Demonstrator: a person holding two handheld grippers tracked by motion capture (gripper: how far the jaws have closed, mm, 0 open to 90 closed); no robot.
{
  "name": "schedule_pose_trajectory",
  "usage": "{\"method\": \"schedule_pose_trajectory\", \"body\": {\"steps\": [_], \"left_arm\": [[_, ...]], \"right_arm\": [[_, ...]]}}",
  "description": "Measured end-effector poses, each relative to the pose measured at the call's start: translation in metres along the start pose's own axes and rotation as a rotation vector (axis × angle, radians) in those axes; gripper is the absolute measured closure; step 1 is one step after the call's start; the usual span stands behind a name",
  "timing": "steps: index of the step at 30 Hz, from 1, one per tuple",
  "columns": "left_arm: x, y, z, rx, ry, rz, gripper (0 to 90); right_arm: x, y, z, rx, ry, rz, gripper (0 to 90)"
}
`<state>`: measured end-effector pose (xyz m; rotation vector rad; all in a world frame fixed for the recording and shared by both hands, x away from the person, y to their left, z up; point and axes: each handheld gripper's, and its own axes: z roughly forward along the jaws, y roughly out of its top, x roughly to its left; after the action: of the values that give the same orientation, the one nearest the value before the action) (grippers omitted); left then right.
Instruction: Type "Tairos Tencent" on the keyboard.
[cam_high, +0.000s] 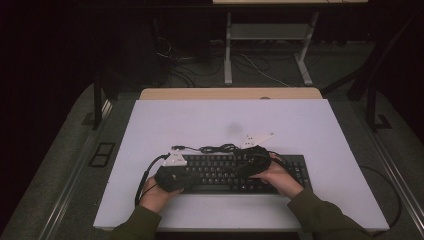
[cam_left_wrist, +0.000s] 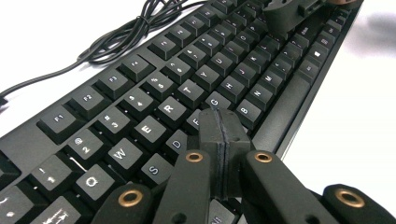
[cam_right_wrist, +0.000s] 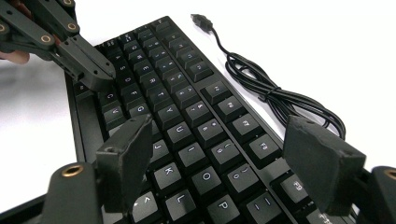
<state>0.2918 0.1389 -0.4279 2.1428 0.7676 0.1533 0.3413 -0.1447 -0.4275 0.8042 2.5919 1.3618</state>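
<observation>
A flat black plastic computer keyboard (cam_high: 240, 172) lies near the front edge of the white-topped bench (cam_high: 300, 125), its long axis running left to right across the person's body, with its thin black cable (cam_high: 220, 148) bunched loosely on the bench just behind the key rows and ending in a free plug. The left gripper (cam_left_wrist: 219, 140), seen in the left gripper view, has its jaws pressed fully together with nothing between them; the closed tip is lowered onto the left-hand letter block, touching or just above the keys around D and F, like a single finger poised to type. The right gripper (cam_right_wrist: 224, 158) hovers over the right-hand letter block with its jaws spread wide and holding nothing, the keys from J and K to O and P visible in the gap between its two pads. From the right gripper view the left gripper's closed tip (cam_right_wrist: 95, 74) appears farther along the same rows, so both tools face each other along the keyboard's length. The left gripper looks the nearer to contact; any key press would call for a short straight push downward from it, while the right gripper would first need to close before it could strike a single key cleanly.
</observation>
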Motion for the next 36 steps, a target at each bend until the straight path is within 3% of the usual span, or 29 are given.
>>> {"method": "schedule_pose_trajectory", "body": {"steps": [19, 32, 36], "left_arm": [[0.009, 0.007, 0.001, -0.018, 0.014, -0.005, 88.7], [0.02, 0.01, 0.005, -0.031, 0.057, -0.026, 88.7], [0.024, 0.009, 0.006, -0.019, 0.069, -0.015, 88.7]], "right_arm": [[0.0, 0.0, 0.0, 0.003, -0.003, 0.002, 24.2], [0.0, 0.0, 0.001, 0.005, -0.001, 0.002, 24.2], [0.0, 0.0, 0.001, 0.005, 0.0, 0.0, 24.2]]}}
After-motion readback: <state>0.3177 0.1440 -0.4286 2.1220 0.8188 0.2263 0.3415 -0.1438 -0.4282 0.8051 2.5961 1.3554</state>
